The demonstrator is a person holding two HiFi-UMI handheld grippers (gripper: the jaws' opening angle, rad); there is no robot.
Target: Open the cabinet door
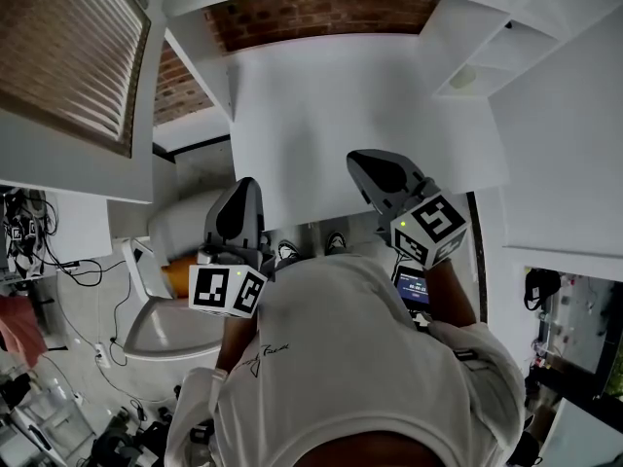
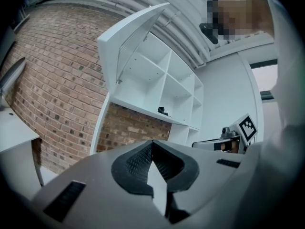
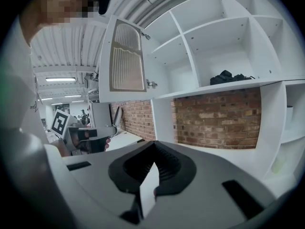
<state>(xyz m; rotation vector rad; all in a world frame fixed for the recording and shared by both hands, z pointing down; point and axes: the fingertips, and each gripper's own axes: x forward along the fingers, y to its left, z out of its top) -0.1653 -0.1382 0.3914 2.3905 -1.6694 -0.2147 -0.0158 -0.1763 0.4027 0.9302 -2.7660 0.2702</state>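
Standing open, white-framed, slatted cabinet door (image 3: 127,56)

The cabinet (image 3: 224,37) is white, and its door (image 3: 127,56) carries a beige, finely ribbed panel. Beneath the cabinet, the wall (image 3: 217,118) is red-brown brick with pale mortar lines.
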